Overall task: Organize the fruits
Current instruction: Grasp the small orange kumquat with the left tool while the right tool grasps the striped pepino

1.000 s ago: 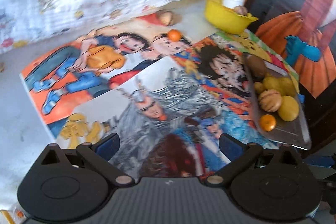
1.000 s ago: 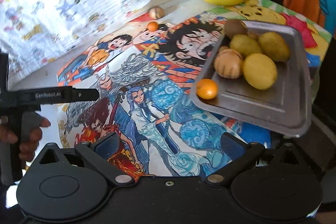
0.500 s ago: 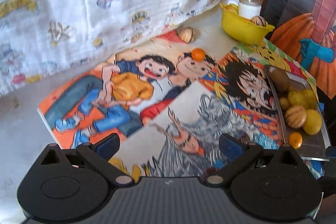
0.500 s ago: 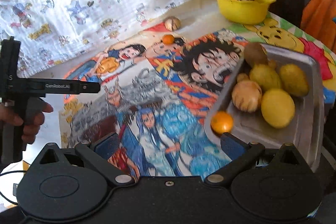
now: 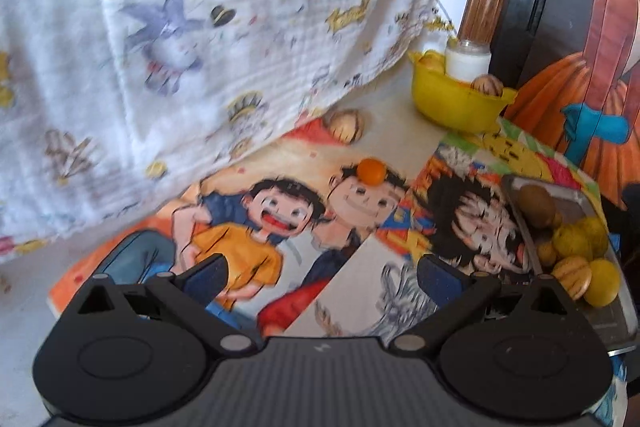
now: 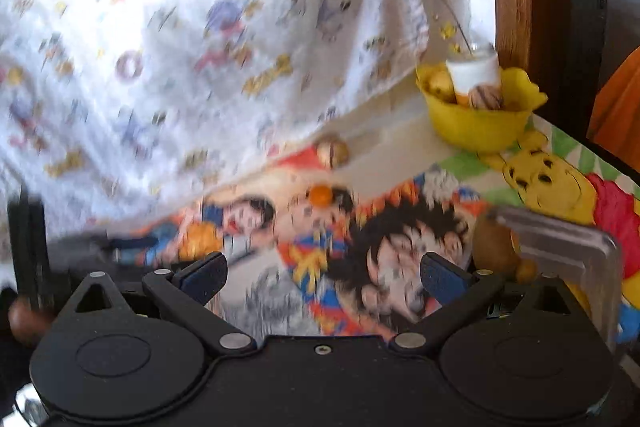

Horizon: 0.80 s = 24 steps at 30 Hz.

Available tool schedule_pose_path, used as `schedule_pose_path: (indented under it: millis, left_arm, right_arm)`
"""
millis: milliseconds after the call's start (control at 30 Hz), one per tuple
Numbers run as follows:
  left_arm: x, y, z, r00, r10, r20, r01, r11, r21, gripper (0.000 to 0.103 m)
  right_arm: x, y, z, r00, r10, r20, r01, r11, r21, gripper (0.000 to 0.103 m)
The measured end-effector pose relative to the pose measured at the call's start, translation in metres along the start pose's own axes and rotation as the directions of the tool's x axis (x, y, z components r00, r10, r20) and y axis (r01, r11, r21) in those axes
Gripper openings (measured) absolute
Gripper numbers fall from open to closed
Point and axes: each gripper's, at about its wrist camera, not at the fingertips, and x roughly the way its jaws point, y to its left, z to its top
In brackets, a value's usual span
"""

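Ahead, small orange fruit (image 5: 371, 171) beyond the spread left tool (image 5: 320, 277), untouched

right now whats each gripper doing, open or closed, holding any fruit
Left gripper: open, holding nothing.
Right gripper: open, holding nothing.

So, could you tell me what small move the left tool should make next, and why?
Probably ease the left tool forward toward the orange: it lies loose on the mat, outside the tray and bowl, roughly ahead of the open, empty jaws.
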Motion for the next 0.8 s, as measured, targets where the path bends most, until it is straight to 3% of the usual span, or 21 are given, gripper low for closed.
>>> schedule_pose_path:
  millis: [133, 267, 500, 600, 800]
  left_arm:
    - [0.010, -0.009, 0.007, 0.999, 0.014, 0.052, -0.013, 1.000, -0.025, 0.102]
    - [0.025, -0.020, 0.014, 0.994, 0.077, 0.079, -0.073, 0.996, -0.050, 0.102]
    - [0.069, -0.042, 0.023, 0.983, 0.178, 0.054, -0.174, 0.982, -0.069, 0.098]
    - [0.092, -0.049, 0.028, 0.973, 0.229, 0.012, -0.227, 0.969, -0.096, 0.096]
    - [0.125, -0.054, 0.032, 0.964, 0.265, -0.029, -0.266, 0.957, -0.115, 0.089]
  right_arm:
    - [0.025, -0.007, 0.030, 0.997, 0.054, 0.056, -0.053, 0.999, -0.008, 0.102]
    - [0.062, -0.021, 0.051, 0.992, 0.069, 0.103, -0.067, 0.998, -0.021, 0.102]
    - [0.143, -0.054, 0.066, 0.995, 0.080, 0.056, -0.079, 0.997, -0.017, 0.102]
    - [0.177, -0.065, 0.072, 0.992, 0.127, 0.018, -0.126, 0.992, -0.028, 0.101]
    - [0.228, -0.080, 0.083, 0.986, 0.167, -0.022, -0.168, 0.984, -0.057, 0.093]
